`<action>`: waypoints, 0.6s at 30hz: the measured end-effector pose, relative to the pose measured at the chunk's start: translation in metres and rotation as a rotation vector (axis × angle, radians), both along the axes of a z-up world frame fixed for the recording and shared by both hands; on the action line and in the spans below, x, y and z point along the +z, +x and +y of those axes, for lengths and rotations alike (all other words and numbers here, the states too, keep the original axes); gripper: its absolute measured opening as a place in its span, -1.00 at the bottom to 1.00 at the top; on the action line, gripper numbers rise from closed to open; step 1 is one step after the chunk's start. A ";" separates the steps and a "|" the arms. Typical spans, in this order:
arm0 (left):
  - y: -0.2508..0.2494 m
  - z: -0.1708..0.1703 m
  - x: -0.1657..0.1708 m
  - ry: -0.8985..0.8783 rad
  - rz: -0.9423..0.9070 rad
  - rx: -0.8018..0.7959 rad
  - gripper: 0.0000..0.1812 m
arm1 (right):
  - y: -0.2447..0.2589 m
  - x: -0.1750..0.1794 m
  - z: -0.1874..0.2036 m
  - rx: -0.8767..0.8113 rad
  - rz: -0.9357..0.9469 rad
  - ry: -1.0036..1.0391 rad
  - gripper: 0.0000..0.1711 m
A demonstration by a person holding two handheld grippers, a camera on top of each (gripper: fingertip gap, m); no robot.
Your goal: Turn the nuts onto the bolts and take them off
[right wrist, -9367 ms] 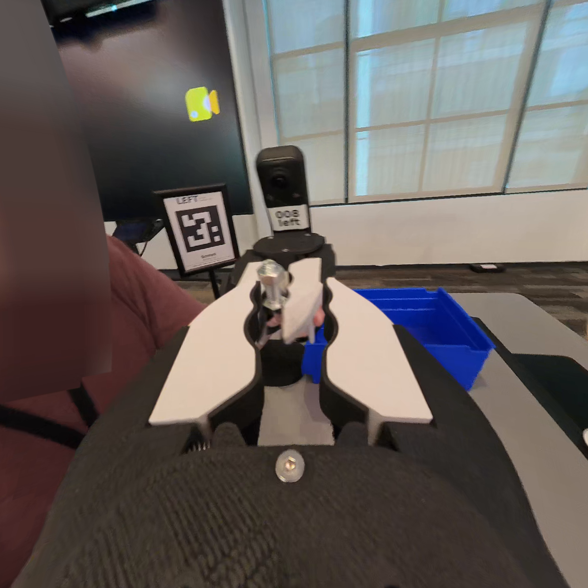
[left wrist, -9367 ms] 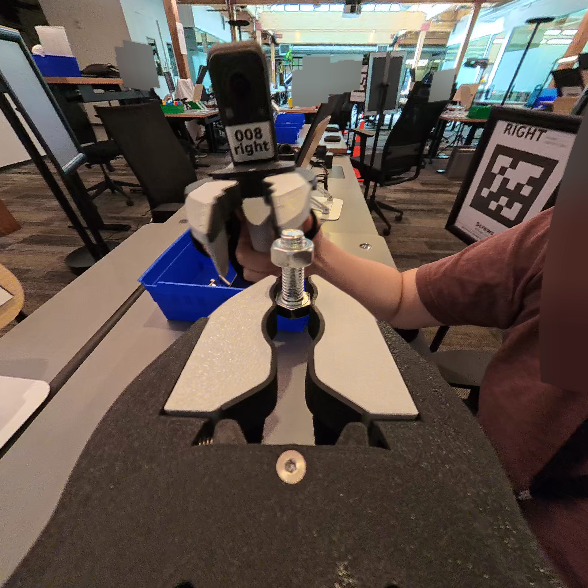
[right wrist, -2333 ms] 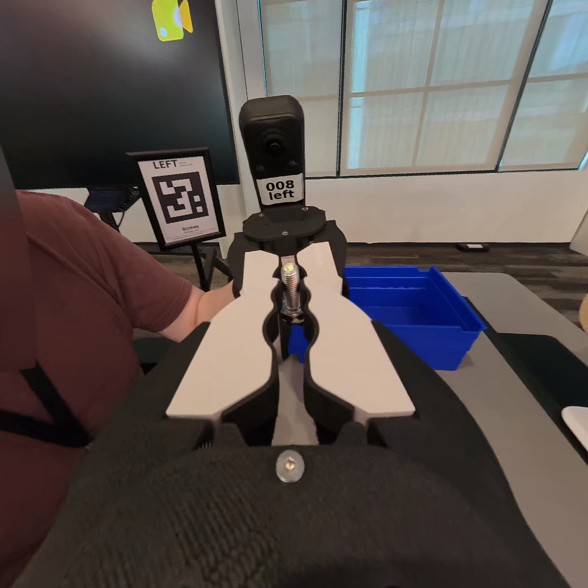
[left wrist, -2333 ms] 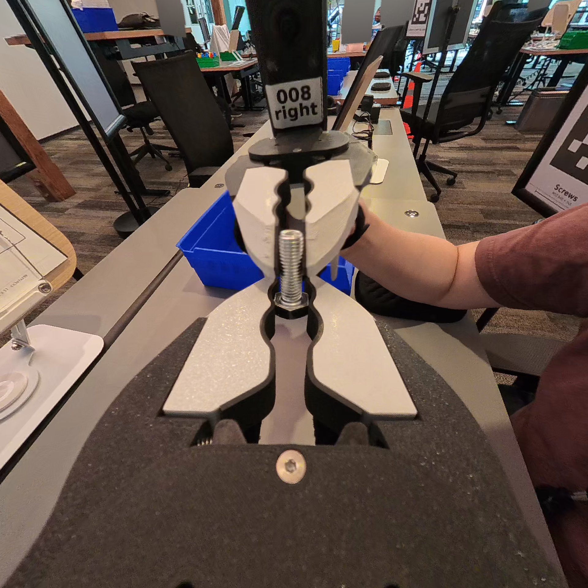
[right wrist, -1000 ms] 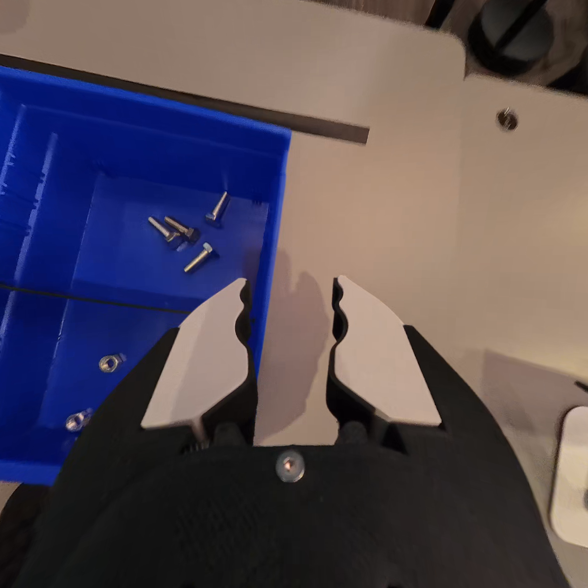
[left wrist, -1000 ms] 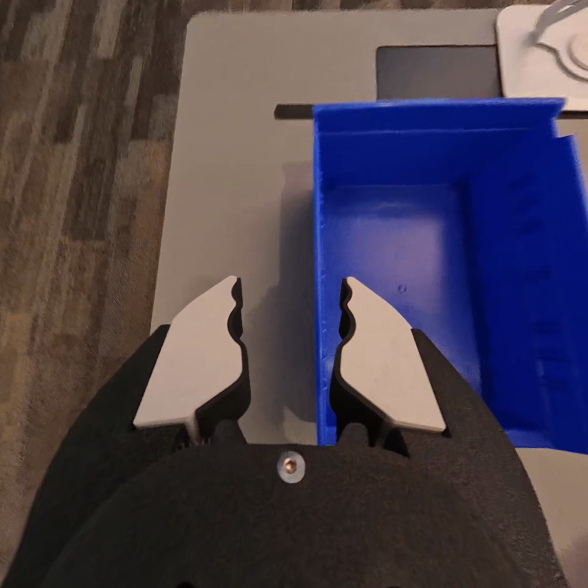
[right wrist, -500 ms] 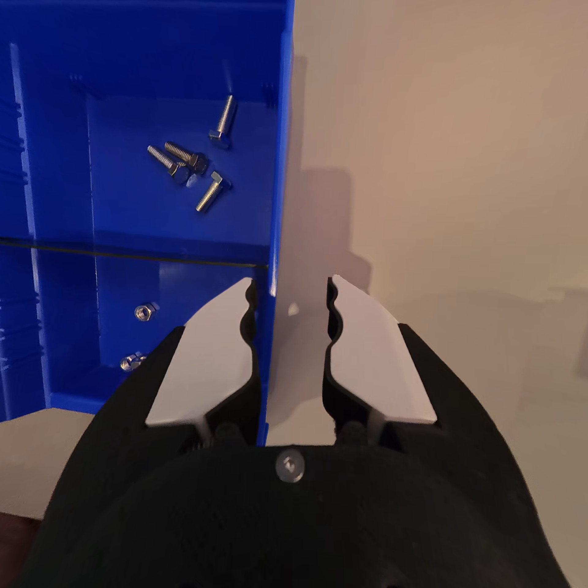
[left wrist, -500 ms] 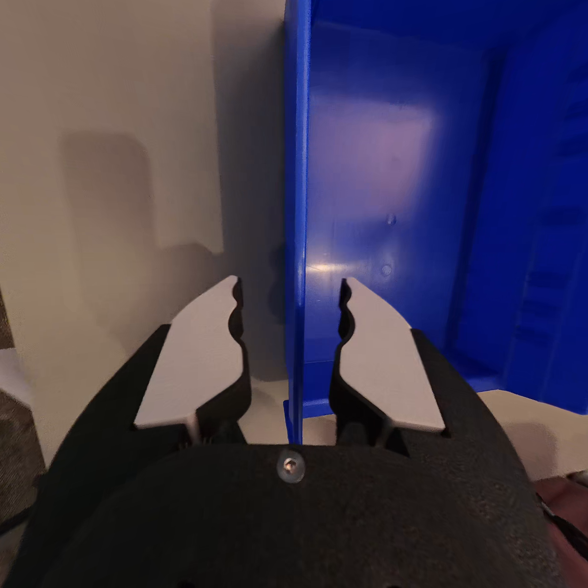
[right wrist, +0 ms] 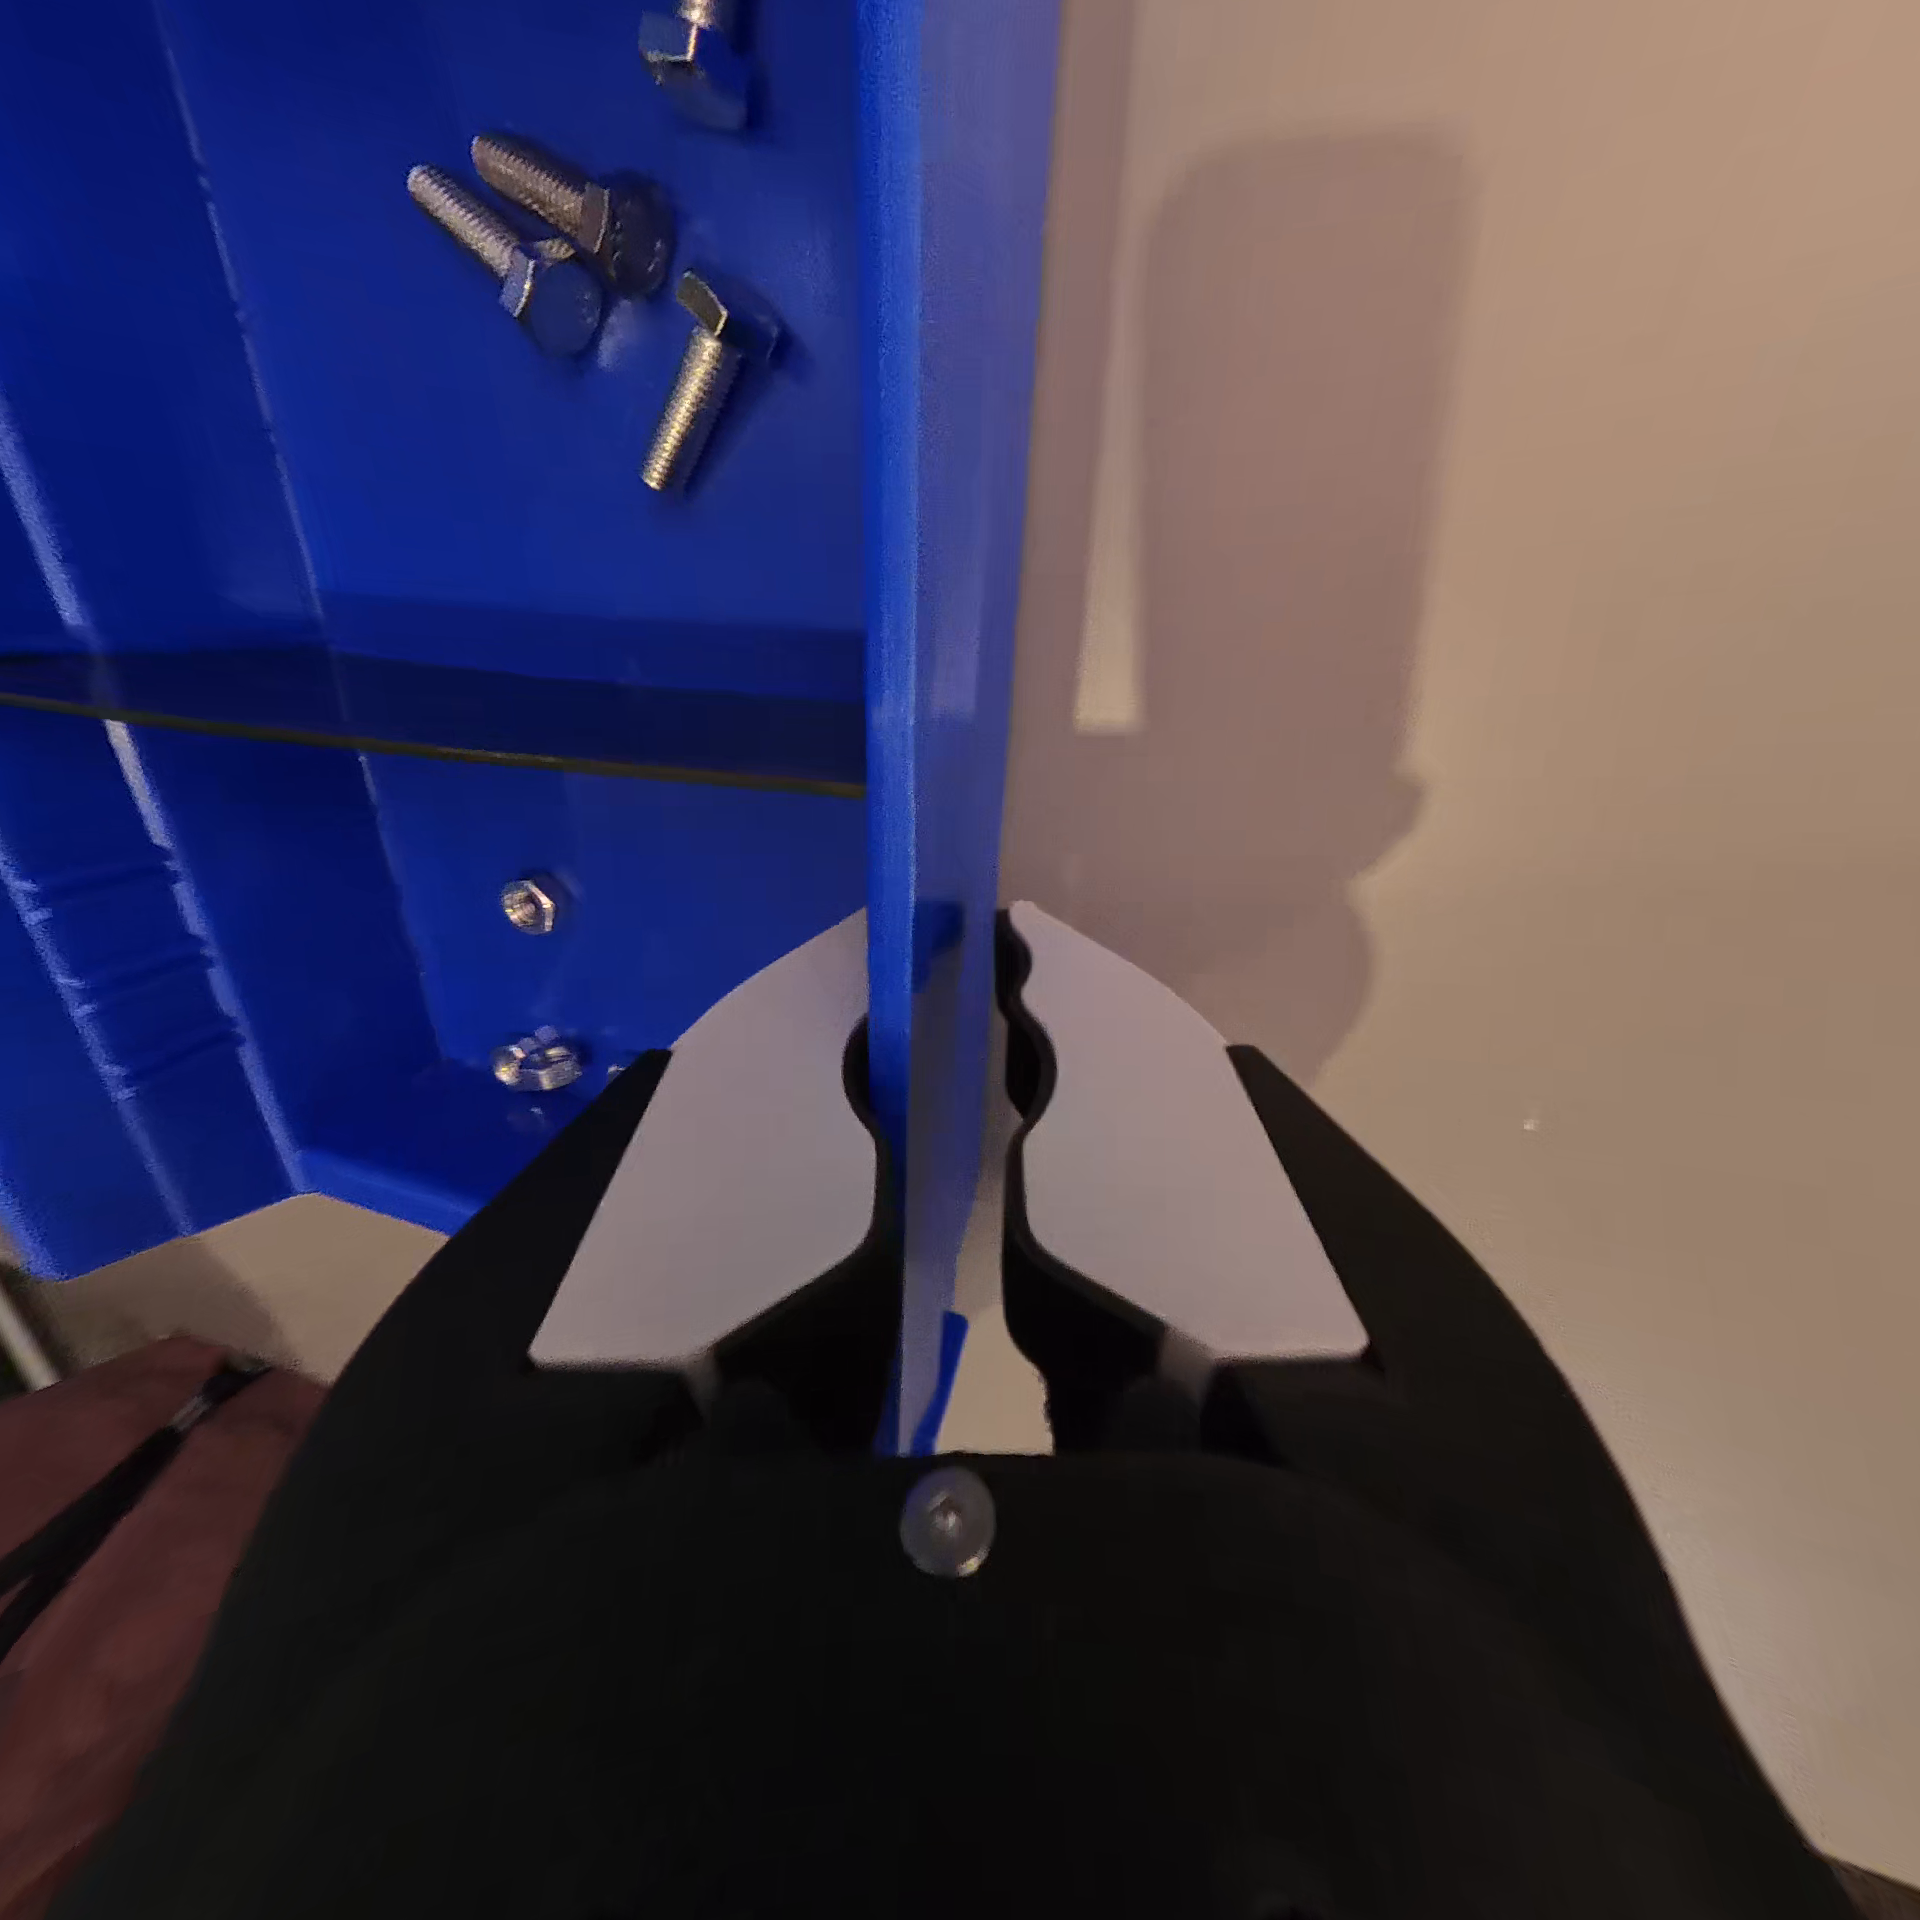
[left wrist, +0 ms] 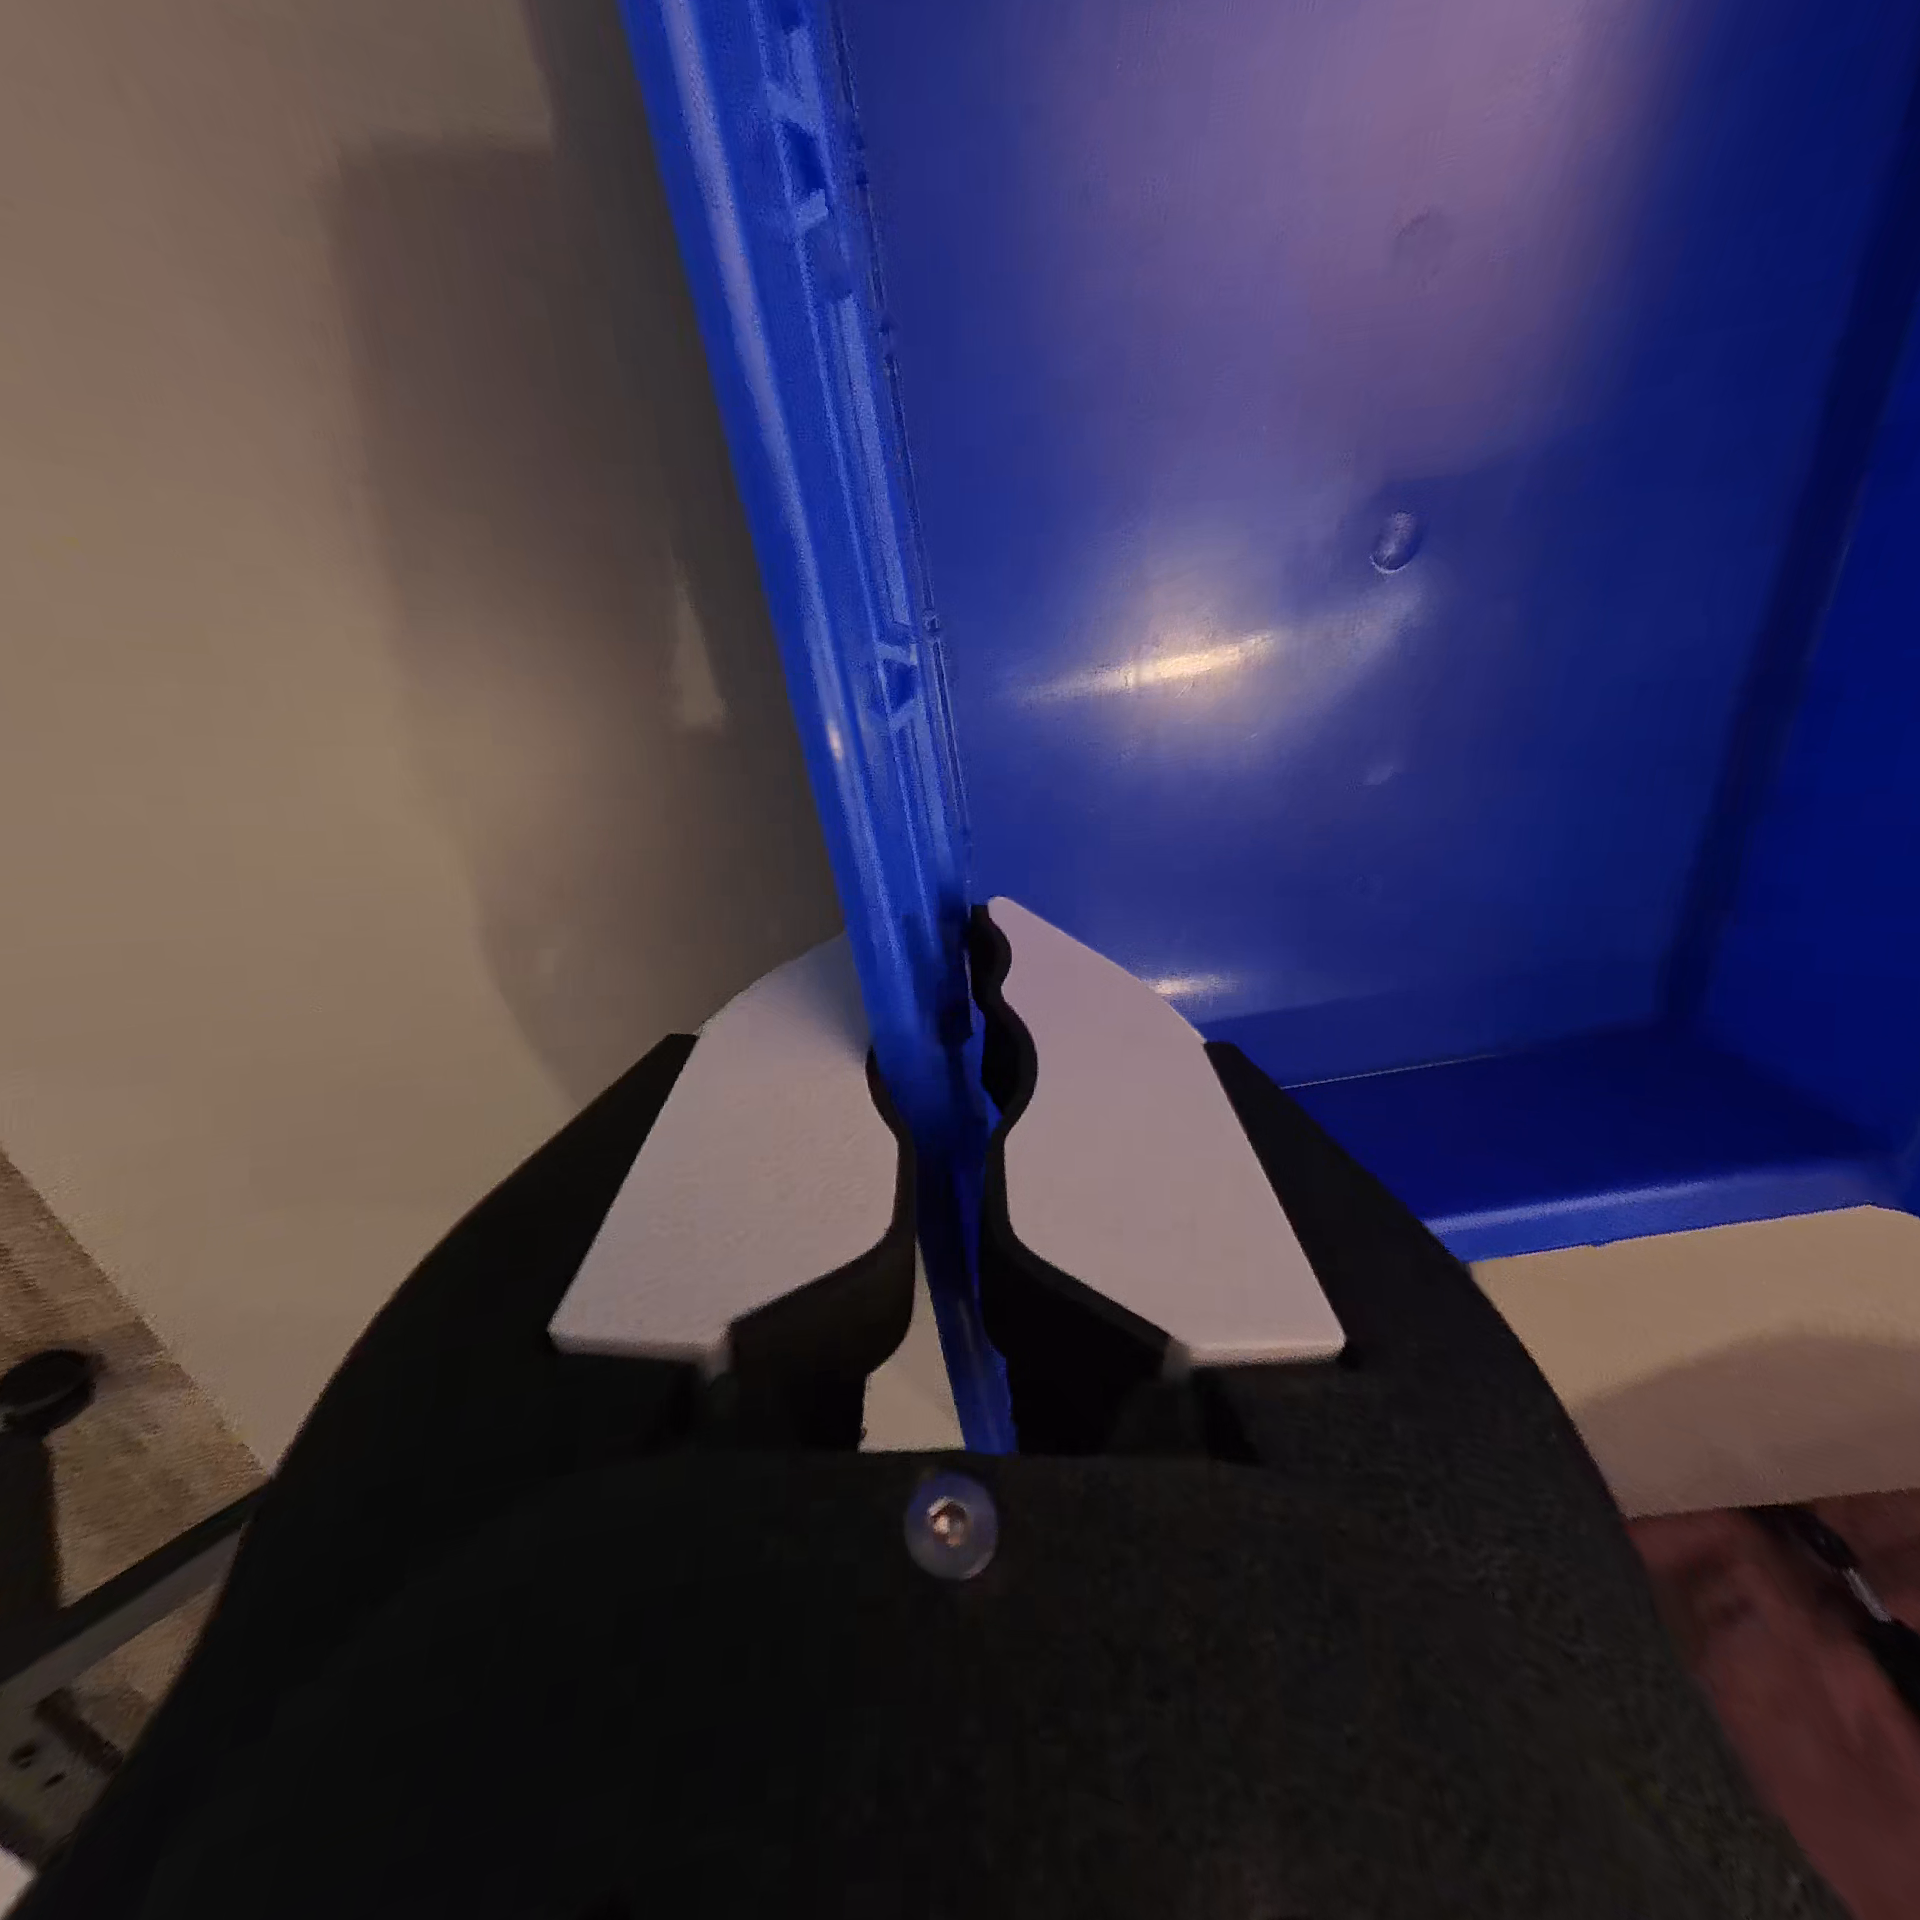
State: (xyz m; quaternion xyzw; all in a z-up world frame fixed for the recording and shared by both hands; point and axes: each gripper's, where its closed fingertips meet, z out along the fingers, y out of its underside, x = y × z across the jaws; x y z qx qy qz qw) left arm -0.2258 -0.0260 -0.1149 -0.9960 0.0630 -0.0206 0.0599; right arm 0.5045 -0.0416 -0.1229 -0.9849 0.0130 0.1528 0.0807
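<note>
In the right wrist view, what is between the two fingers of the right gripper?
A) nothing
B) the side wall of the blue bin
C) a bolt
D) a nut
B: the right gripper has its fingers shut on the side wall of the blue bin, while the bolts and nuts lie loose inside.

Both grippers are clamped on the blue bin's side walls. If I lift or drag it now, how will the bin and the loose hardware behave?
The blue bin looks like thin moulded plastic, so its walls may flex between the fingers. It holds only a few bolts and nuts, so it is probably light. Those lie loose on the smooth floor; any tilt will likely slide them, though the divider should keep them apart.
</note>
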 end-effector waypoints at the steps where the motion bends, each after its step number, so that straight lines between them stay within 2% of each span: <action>1: 0.013 0.005 0.000 0.003 0.005 -0.013 -0.92 | -0.004 -0.001 0.000 -0.005 0.034 -0.014 -0.86; 5: 0.069 0.023 -0.001 0.027 0.051 -0.086 -0.87 | -0.005 -0.006 -0.001 0.001 -0.017 -0.065 -0.85; 8: 0.103 0.033 -0.002 0.074 0.142 -0.181 -0.78 | -0.009 -0.015 -0.003 0.023 -0.102 -0.148 -0.74; 13: 0.163 0.028 -0.003 0.112 0.145 -0.315 -0.64 | -0.016 -0.023 -0.005 0.048 -0.168 -0.218 -0.93; 18: 0.199 0.023 -0.004 0.143 0.164 -0.403 -0.55 | -0.028 -0.023 -0.003 0.050 -0.171 -0.235 -0.93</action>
